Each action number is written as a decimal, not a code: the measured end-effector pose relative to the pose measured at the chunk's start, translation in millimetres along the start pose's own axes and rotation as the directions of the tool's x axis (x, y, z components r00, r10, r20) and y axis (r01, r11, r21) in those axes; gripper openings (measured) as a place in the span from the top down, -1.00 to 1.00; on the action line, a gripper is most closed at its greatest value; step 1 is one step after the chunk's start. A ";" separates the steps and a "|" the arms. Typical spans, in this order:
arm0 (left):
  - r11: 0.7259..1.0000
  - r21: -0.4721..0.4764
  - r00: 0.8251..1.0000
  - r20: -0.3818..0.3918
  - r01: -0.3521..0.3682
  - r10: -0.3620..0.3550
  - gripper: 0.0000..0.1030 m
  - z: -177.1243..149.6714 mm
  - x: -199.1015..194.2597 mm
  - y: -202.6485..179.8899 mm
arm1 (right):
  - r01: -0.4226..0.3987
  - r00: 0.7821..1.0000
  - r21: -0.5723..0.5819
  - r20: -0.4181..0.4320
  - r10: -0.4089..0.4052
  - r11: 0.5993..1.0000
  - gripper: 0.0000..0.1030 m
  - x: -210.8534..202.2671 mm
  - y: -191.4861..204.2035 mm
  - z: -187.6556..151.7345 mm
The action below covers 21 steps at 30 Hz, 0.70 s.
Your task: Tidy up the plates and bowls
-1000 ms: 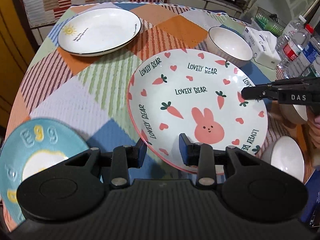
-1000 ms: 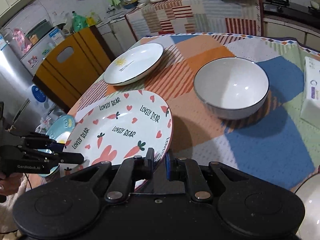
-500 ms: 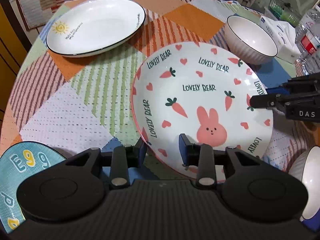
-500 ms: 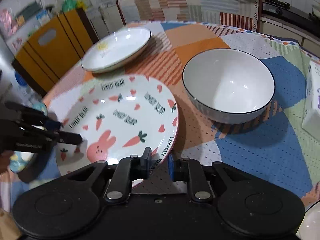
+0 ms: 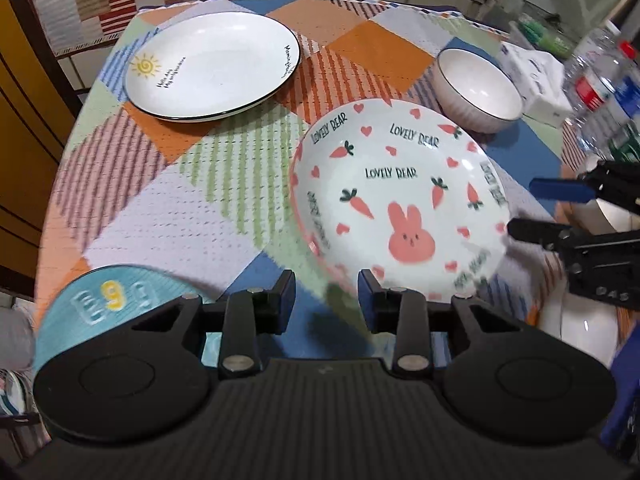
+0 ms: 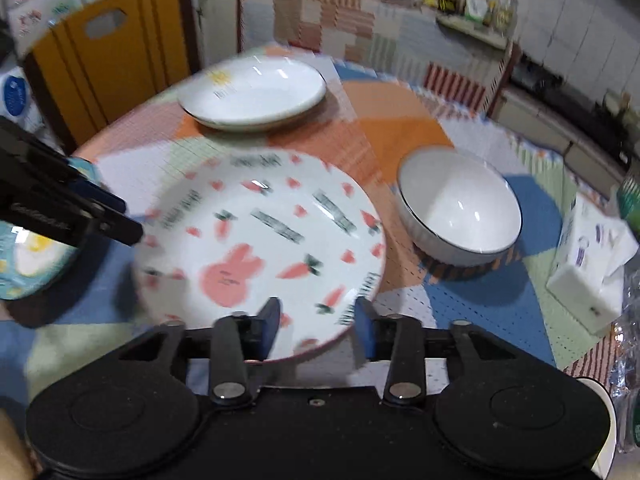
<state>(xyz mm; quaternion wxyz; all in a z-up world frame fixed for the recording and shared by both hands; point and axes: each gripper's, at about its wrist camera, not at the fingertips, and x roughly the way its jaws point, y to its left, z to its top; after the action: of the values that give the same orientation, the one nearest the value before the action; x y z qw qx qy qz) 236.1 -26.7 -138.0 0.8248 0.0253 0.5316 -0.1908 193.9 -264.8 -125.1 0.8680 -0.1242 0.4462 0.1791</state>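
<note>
The rabbit-and-carrot plate (image 5: 400, 196) lies flat on the patchwork tablecloth; it also shows in the right wrist view (image 6: 260, 248). My left gripper (image 5: 326, 300) is open and empty just off the plate's near left rim. My right gripper (image 6: 316, 326) is open, its jaws either side of the plate's near rim without gripping it. A white sun plate (image 5: 212, 66) lies at the far left. A white bowl (image 6: 458, 206) stands to the right of the rabbit plate. A blue egg plate (image 5: 116, 300) lies at the near left edge.
A tissue box (image 6: 592, 272) and water bottles (image 5: 600, 80) stand at the table's right side. Another white bowl (image 5: 584, 324) sits near the right gripper. A yellow chair (image 6: 108, 56) stands behind the table. Bare cloth lies between the plates.
My right gripper has opened and let go of the rabbit plate, which now rests on the table. Both grippers have drawn back a little from its rim.
</note>
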 end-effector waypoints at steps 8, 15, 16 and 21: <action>0.987 0.145 0.998 0.011 -0.069 0.068 -0.03 -25.7 -59.3 14.1 | -0.009 0.992 -0.023 0.126 0.011 1.000 -0.20 -60.1 42.6 9.4; 0.964 0.265 1.000 0.013 -0.028 0.026 -0.23 -49.1 -111.0 34.1 | -0.117 0.988 -0.031 0.100 0.119 0.993 -0.41 -88.7 70.3 25.2; 0.963 0.269 1.000 0.013 -0.022 0.019 -0.30 -52.2 -117.2 40.0 | -0.128 0.986 -0.046 0.100 0.132 0.991 -0.41 -91.8 75.9 26.3; 0.966 0.256 0.999 0.043 -0.038 0.028 -0.31 -65.8 -136.0 69.7 | -0.167 0.982 -0.095 0.077 0.175 0.981 -0.42 -97.7 109.3 30.0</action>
<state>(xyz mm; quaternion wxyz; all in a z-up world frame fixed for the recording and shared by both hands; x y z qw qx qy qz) 153.6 93.1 -57.2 0.8279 0.1367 0.4858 -0.2448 117.2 -174.2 -34.0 0.8611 -0.1160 0.4097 0.2778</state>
